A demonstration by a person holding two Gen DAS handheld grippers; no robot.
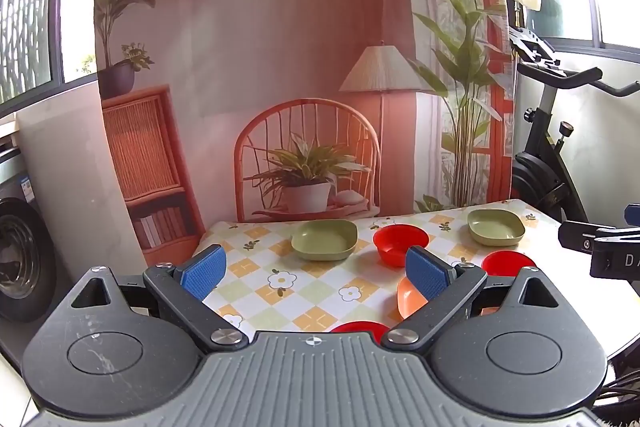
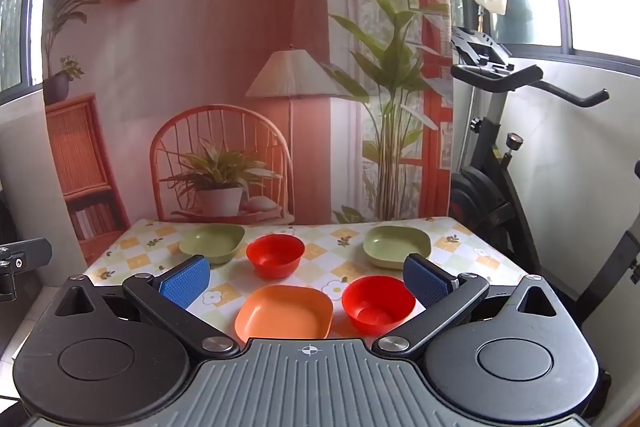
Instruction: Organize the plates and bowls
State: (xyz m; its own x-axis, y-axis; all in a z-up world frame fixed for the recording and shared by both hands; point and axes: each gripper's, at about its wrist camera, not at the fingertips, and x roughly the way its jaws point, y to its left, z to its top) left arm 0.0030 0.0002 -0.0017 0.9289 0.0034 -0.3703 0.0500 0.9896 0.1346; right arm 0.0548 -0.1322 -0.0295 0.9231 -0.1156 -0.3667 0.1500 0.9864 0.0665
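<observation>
On the floral checked tablecloth (image 2: 344,273) lie the task's dishes, all separate and none stacked: two green square plates, one far left (image 2: 213,242) and one far right (image 2: 398,246); an orange square plate (image 2: 284,311) nearest the right camera; a red bowl (image 2: 275,255) between the green plates; and a second red bowl (image 2: 378,303) just beside the orange plate. A further red rim (image 1: 359,327) shows at the lower edge of the left wrist view. Left gripper (image 1: 316,273) and right gripper (image 2: 308,281) both hover with jaws spread wide, holding nothing. Judged by appearance, the dishes are light, rigid plastic, smooth and probably slippery, not fragile; a pinch across a raised rim offers the surest hold.
</observation>
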